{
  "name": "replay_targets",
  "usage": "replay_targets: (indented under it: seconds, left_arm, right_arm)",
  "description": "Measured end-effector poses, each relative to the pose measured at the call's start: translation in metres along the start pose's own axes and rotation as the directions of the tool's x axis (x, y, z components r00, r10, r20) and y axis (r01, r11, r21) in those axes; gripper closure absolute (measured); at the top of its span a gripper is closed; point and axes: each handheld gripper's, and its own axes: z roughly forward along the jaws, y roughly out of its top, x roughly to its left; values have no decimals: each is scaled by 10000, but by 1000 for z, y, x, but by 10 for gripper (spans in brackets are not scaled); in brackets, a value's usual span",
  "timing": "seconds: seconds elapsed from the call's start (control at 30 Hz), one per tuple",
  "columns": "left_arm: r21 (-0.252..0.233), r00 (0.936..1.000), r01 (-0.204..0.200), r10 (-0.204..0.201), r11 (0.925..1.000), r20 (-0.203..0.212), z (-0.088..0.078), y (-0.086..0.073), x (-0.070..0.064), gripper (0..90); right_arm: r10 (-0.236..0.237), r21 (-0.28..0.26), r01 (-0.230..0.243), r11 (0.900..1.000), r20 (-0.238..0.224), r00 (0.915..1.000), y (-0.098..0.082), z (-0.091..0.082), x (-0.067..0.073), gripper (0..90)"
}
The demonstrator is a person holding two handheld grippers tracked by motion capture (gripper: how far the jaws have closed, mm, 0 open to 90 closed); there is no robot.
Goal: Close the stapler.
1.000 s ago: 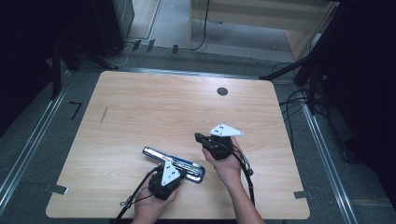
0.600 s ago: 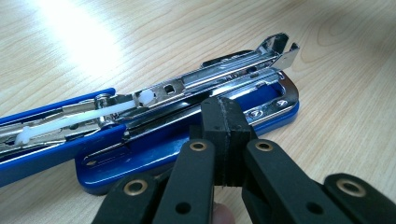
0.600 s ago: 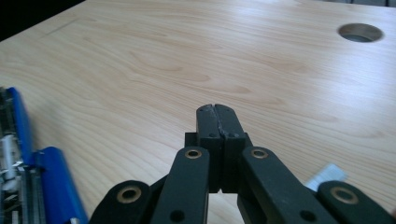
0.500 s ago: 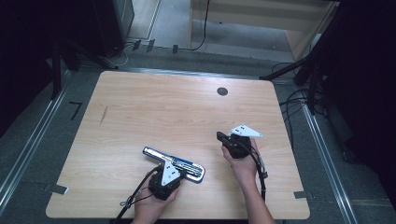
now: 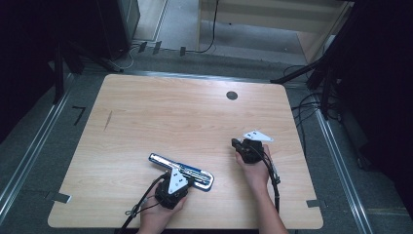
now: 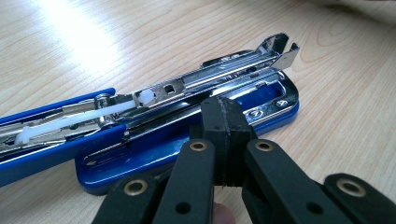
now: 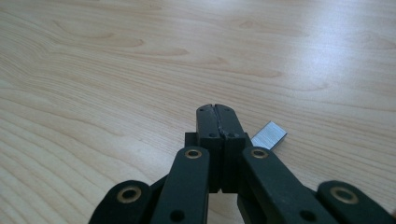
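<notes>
Where the wooden bench [image 5: 146, 122] meets the person's near edge, an opened blue stapler [image 5: 181, 171] lies left of centre, its chrome magazine swung up off the blue base and its white pusher rod exposed in the left claw view. Immediately at its near side sits the left claw [image 6: 223, 122], jaws pressed together with nothing between them, the tip just over the stapler's [image 6: 187, 140] blue base near the front end; whether it touches the metal cannot be told. In the high view the left claw [image 5: 171, 187] carries a grey three-cornered plate, with a cable trailing to the bench edge. Further right, well apart from the stapler, the right claw [image 5: 239, 145] is held low over bare wood, likewise closed and empty. In the right claw view the closed tip [image 7: 216, 112] stands just beside a small strip of staples [image 7: 268, 135] lying flat on the bench, to its right and not gripped. A dark round grommet [image 5: 232, 95] sits at the far side.
</notes>
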Motion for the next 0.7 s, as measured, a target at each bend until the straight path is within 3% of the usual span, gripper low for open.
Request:
replay_targets:
  seconds: [0.23,0.7]
  left_arm:
    - [-4,10000,20,-20,10000,24,0,0,0,900]
    - [-4,10000,21,-21,10000,17,0,0,0,900]
  right_arm:
    - [51,230,-54,9997,155,9999,-3,6,-2,900]
    - [-47,349,34,9994,363,9993,-7,0,-13,900]
